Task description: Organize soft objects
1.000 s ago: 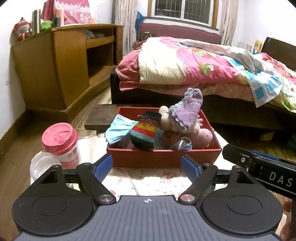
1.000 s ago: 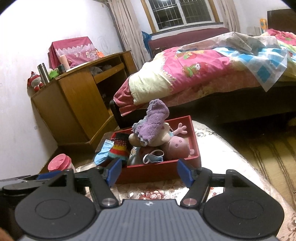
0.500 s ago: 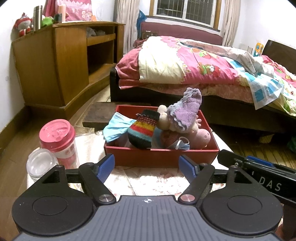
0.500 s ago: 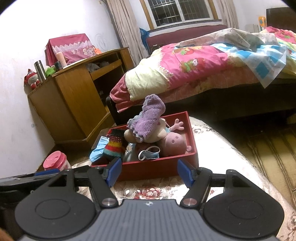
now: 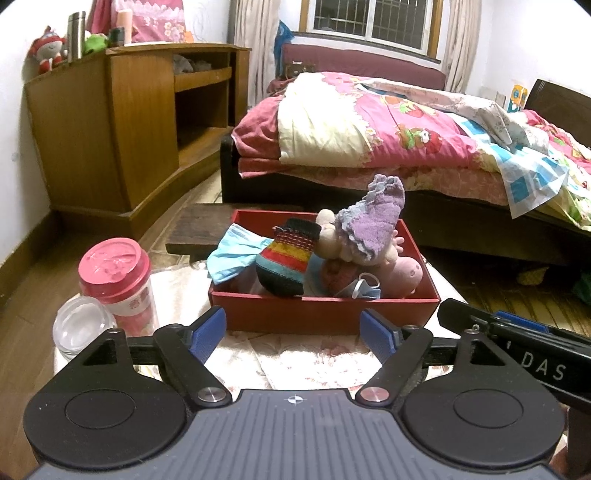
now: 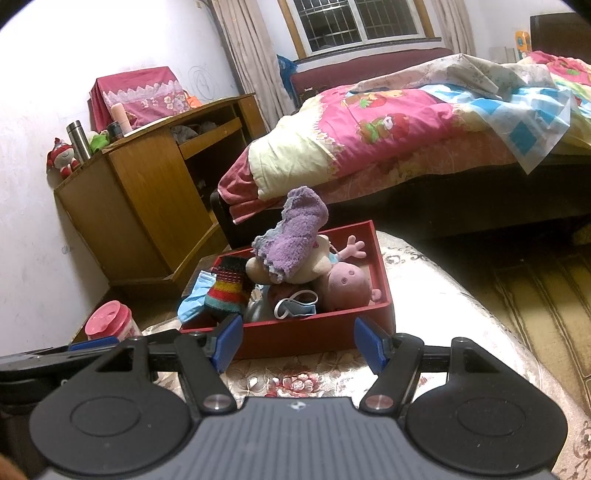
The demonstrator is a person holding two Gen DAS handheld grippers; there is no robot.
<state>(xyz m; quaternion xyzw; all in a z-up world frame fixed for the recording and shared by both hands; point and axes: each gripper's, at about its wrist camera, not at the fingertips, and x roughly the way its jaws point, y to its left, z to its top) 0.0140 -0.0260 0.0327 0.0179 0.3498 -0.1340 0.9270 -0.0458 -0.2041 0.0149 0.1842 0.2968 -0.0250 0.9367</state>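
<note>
The only text that can be read is the white letters "DAS" on the black body of the right gripper [image 5: 532, 354], at the right edge of the left wrist view. The print on the pink-lidded cup [image 5: 118, 280] is too blurred to read.

The red box [image 5: 325, 314] looks like matt card or painted board, smooth-walled. Inside it, the purple sock [image 5: 373, 225] is fluffy, rough-piled cloth; the striped sock [image 5: 284, 262] is a tight ribbed knit; the doll [image 6: 345, 282] has a smooth, faintly shiny plastic head; the face mask [image 6: 295, 306] is thin, papery fabric. The bench [image 6: 436, 295] wears a flowered cloth with a slight satin sheen. At its left edge the pink-lidded jar [image 5: 118, 284] is glossy plastic, beside a clear glassy lid [image 5: 79, 325]. The cabinet [image 5: 110, 125] is varnished wood; the flask [image 5: 75, 35] on it is brushed metal.
</note>
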